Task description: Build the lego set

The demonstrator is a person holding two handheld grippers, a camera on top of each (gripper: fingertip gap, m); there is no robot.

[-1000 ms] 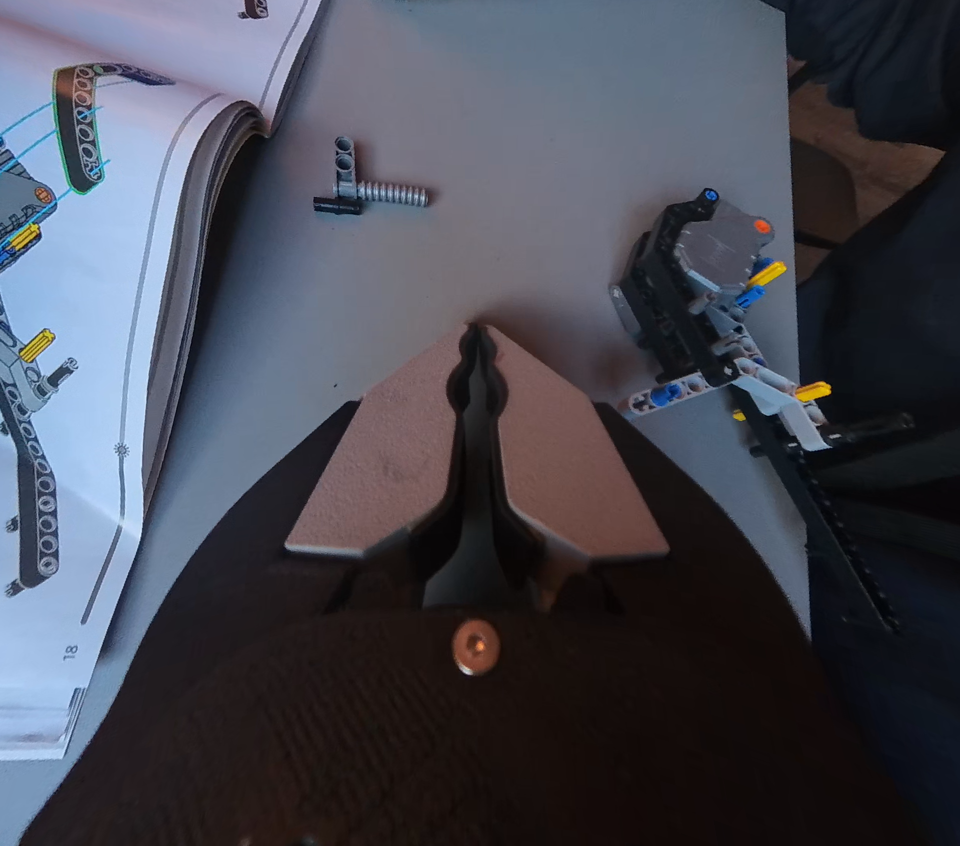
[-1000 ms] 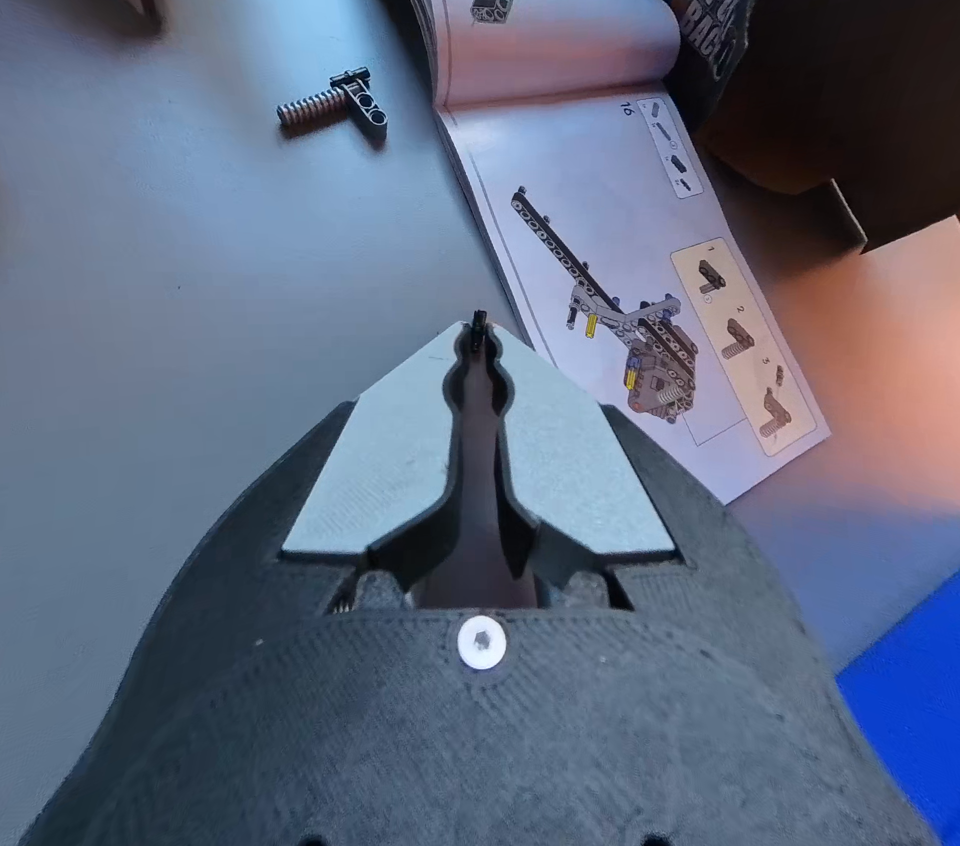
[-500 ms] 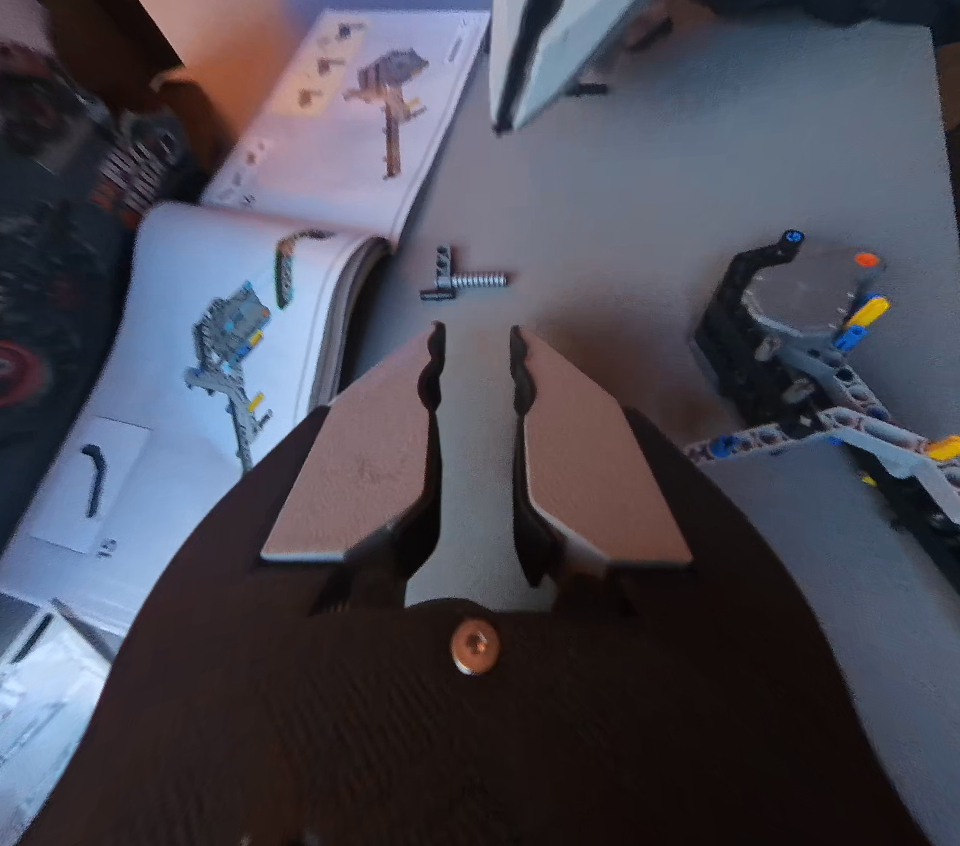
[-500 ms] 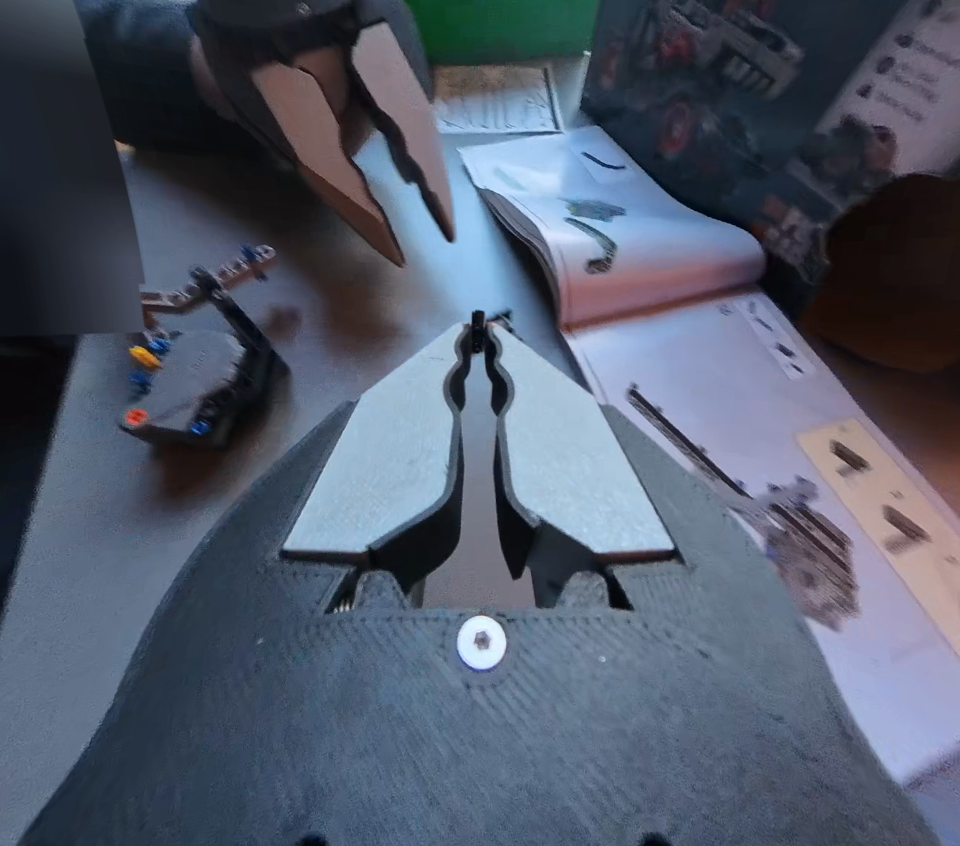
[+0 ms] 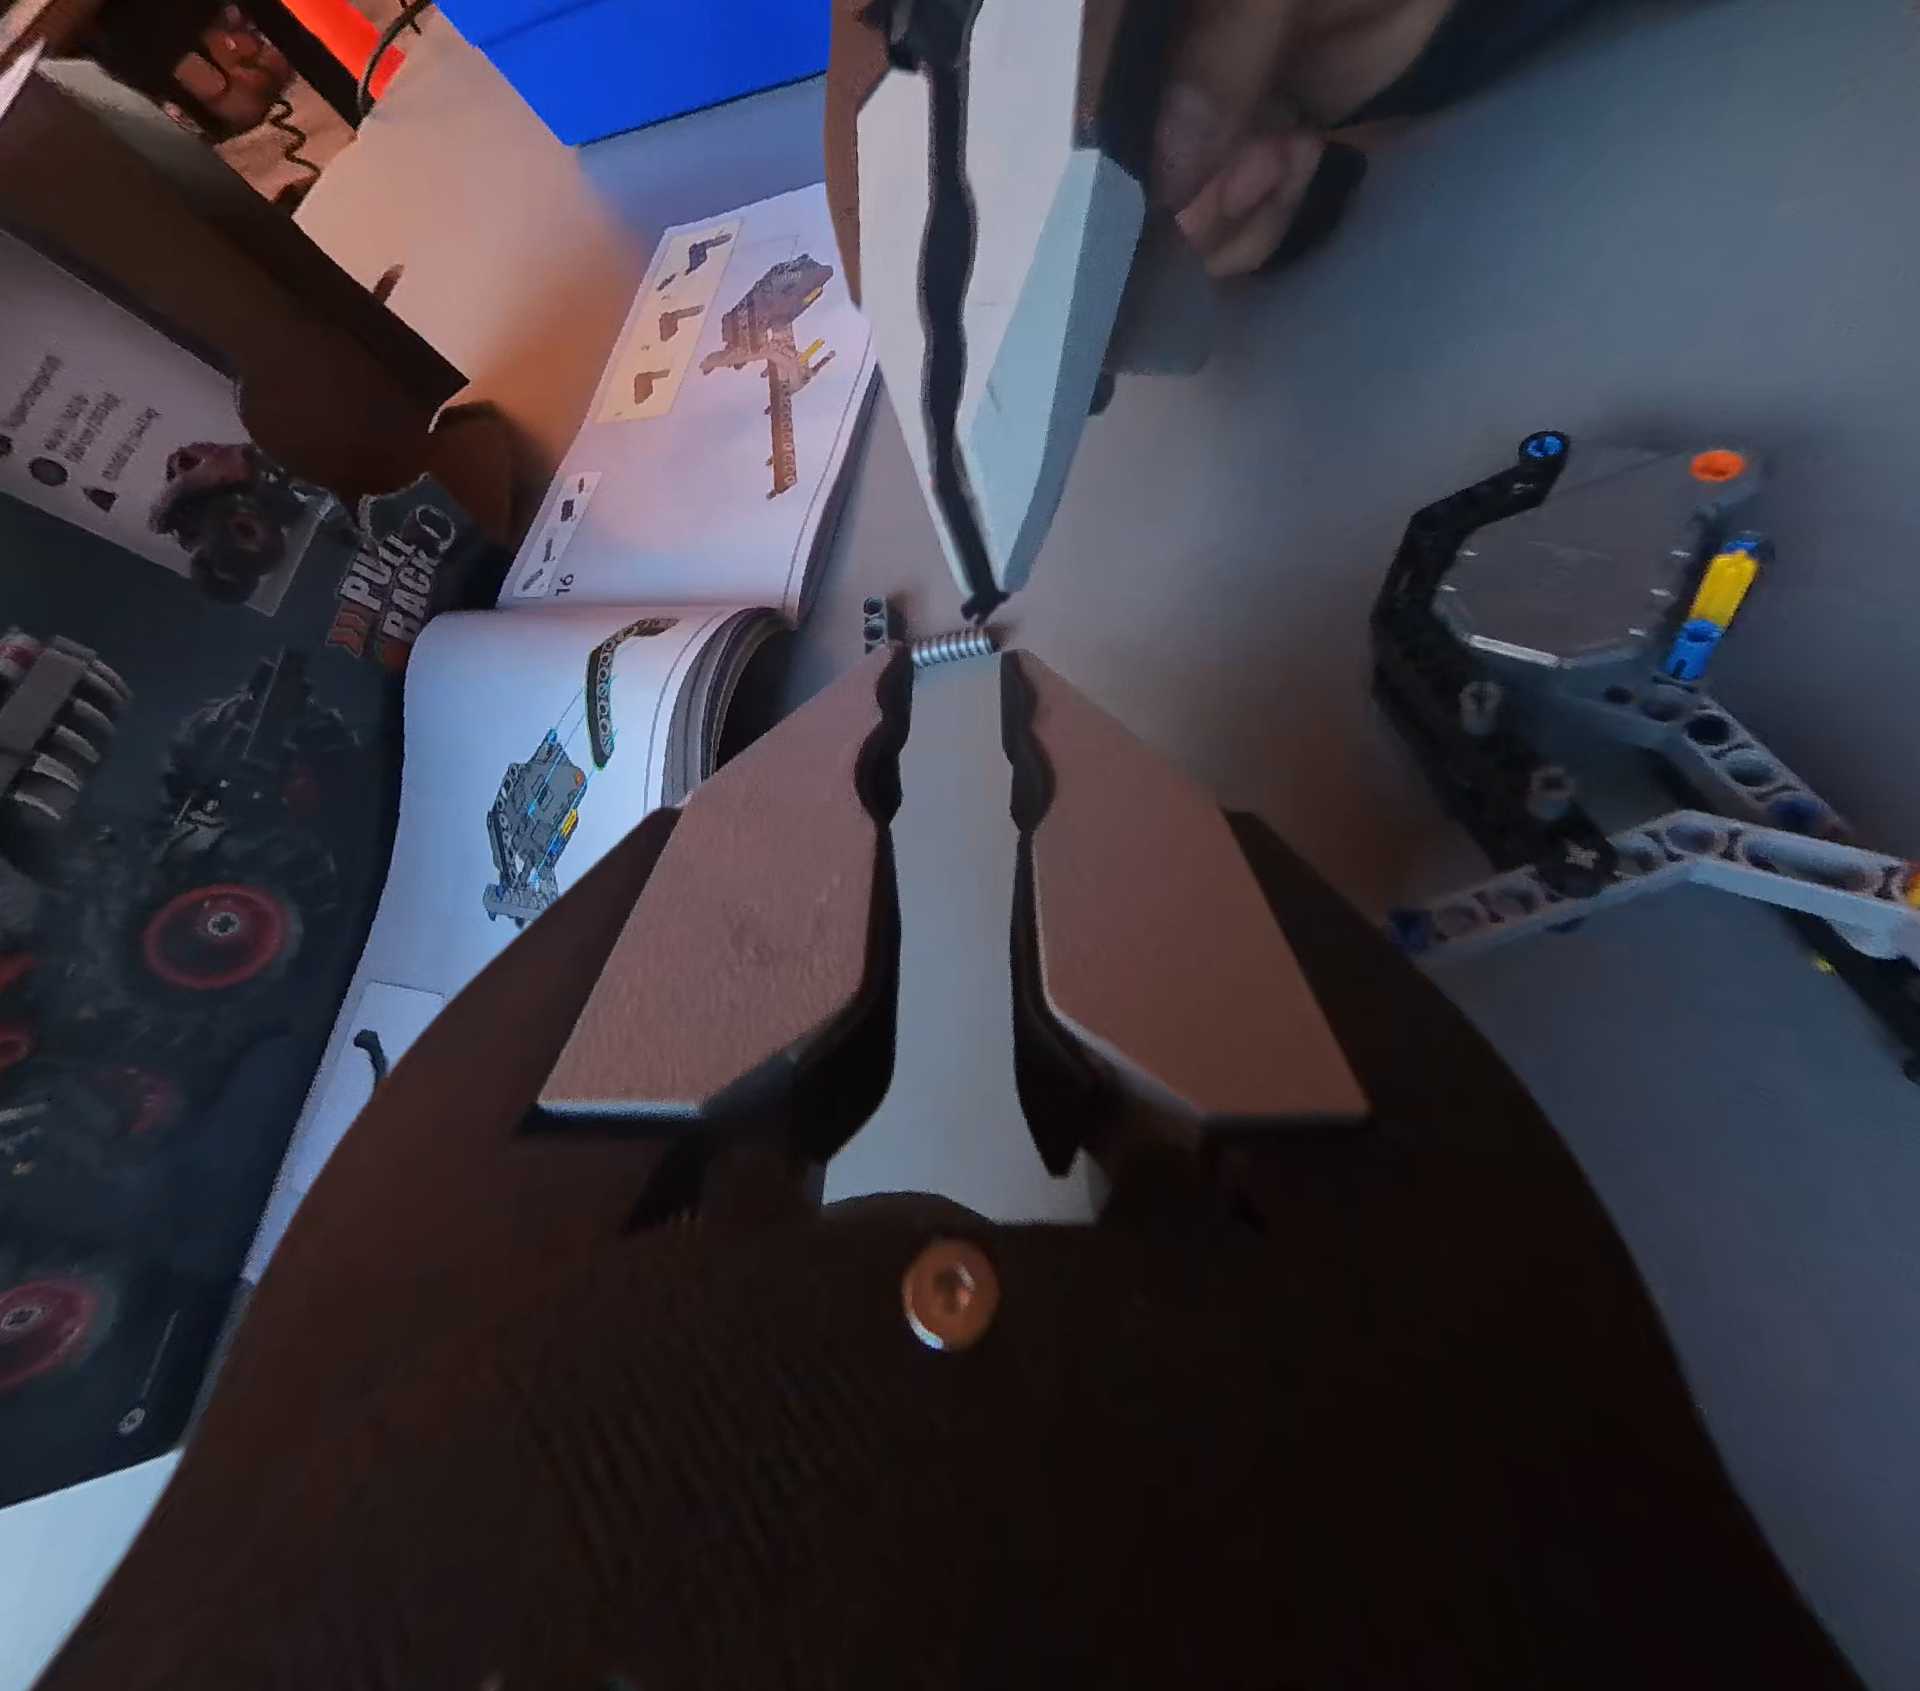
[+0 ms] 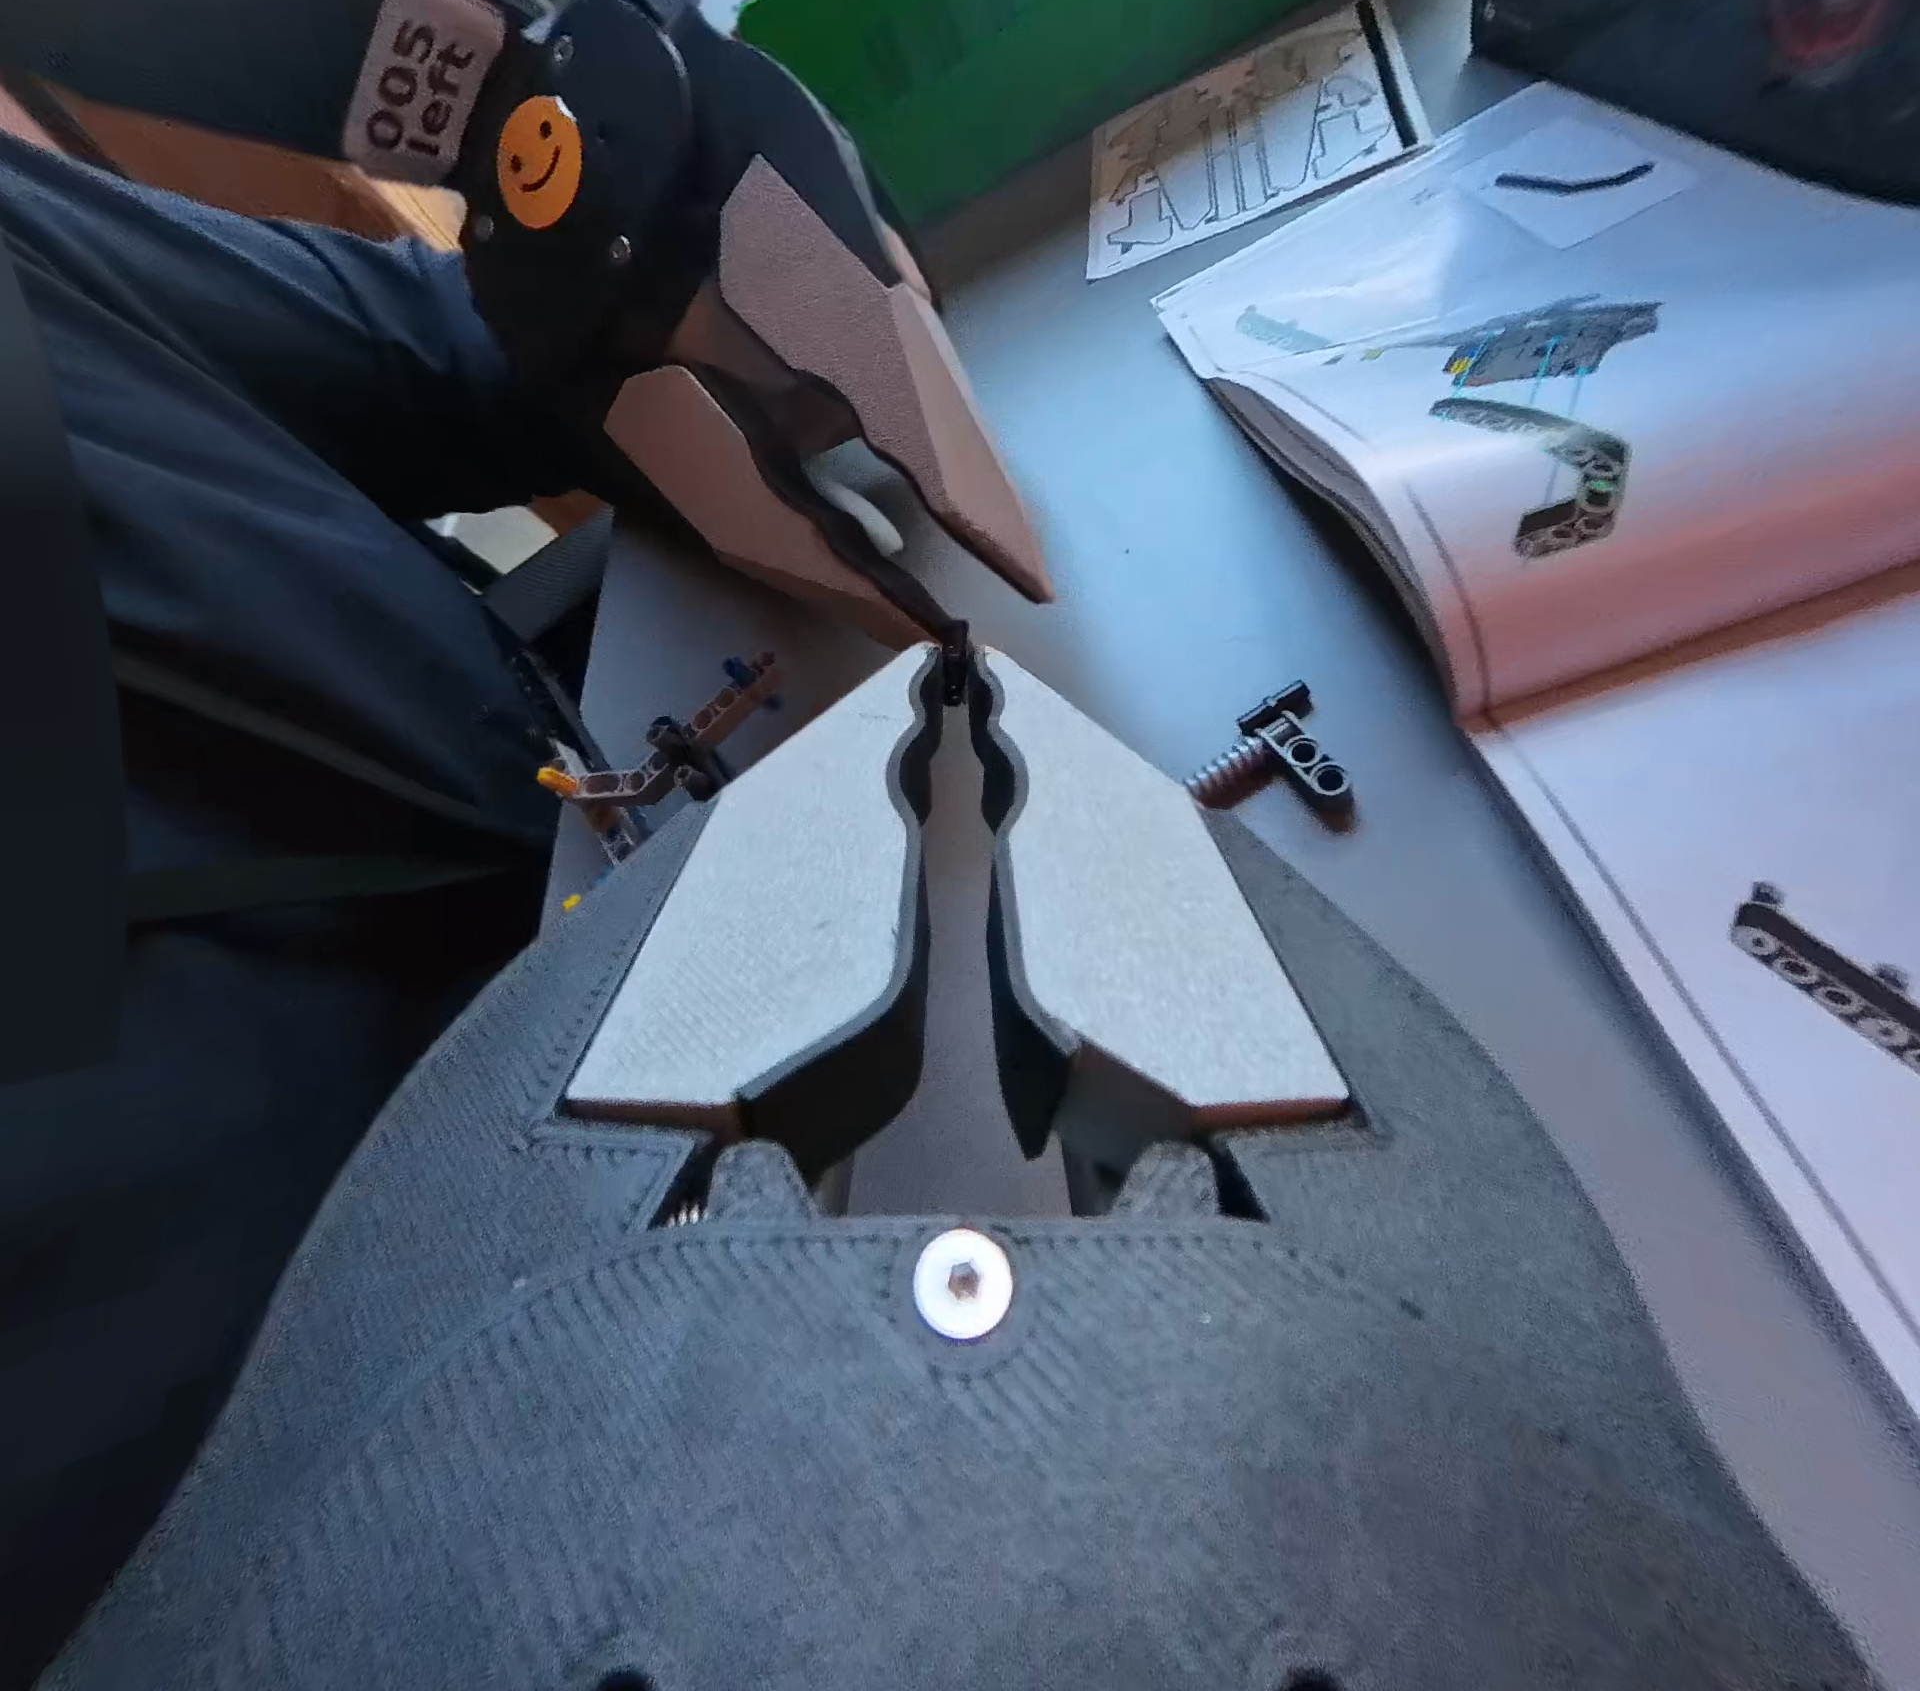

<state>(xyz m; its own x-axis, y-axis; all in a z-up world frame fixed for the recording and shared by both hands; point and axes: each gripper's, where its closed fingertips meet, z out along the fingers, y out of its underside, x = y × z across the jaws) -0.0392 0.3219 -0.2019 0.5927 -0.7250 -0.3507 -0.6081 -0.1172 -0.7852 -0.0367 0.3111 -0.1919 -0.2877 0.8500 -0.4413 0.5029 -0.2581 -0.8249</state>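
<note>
Grey table (image 5: 1403,311) carries one spring piece (image 6: 1273,753), one half-built model (image 5: 1579,665) and one open booklet (image 5: 727,415). My left gripper (image 5: 954,670) stands apart just short of the spring piece; my right gripper (image 6: 954,673) pinches one black pin (image 6: 952,654).

table (image 5: 1299,498) open mid | booklet (image 5: 644,706) left | model (image 5: 1579,602) right (bulky)

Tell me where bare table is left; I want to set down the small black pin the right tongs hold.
Bare grey table lies between the open instruction booklet and the left tongs. Another patch lies between the spring piece and the partly built model. Along the booklet edge it is crowded.
</note>
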